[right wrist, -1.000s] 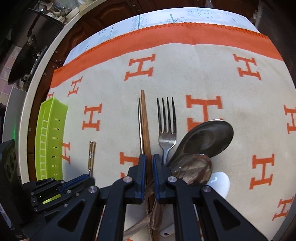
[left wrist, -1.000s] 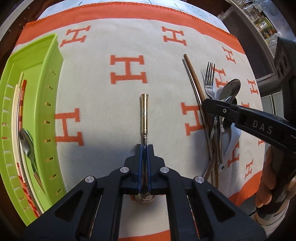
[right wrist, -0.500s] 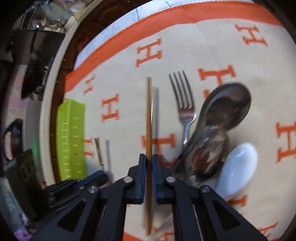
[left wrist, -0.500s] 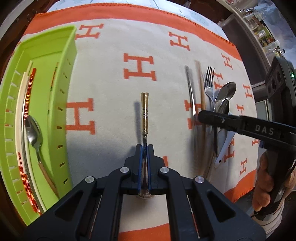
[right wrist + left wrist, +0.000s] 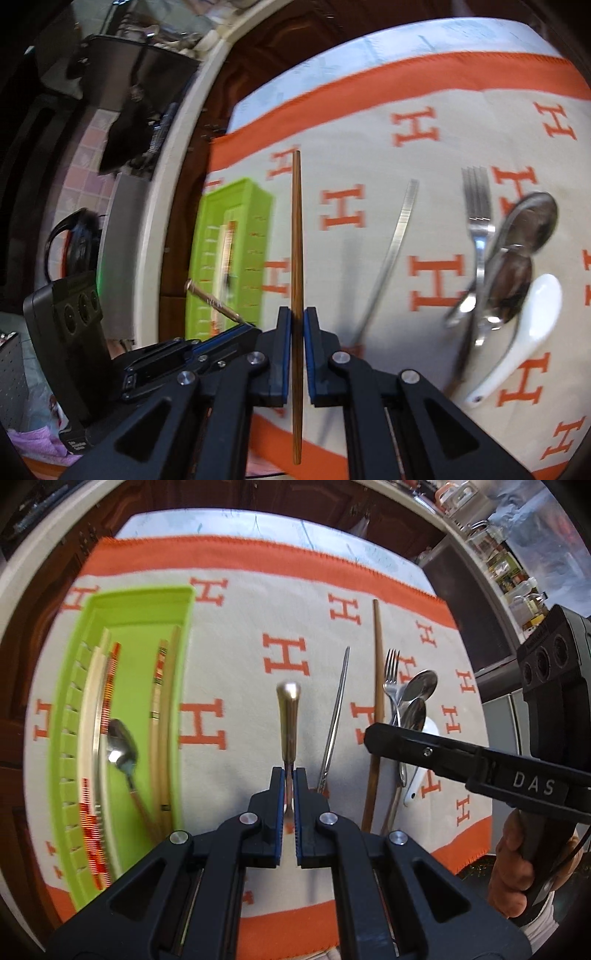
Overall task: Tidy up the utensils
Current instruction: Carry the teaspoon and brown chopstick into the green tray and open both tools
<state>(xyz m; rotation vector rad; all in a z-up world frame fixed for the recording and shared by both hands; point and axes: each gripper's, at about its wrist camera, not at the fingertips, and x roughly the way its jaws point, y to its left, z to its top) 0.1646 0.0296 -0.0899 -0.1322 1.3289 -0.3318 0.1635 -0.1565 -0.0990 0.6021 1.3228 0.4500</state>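
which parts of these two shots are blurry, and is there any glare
Left wrist view: the green tray and its striped chopsticks smear with motion blur; a bright glint sits on the tray's spoon; the gold-handled utensil is soft. Right wrist view: the wooden chopstick is sharp, while the metal chopstick, fork and tray behind streak.

orange-bordered blanket (image 5: pixel 236 686) with h pattern; jars (image 5: pixel 517 590) far right; black kettle (image 5: pixel 74 243).
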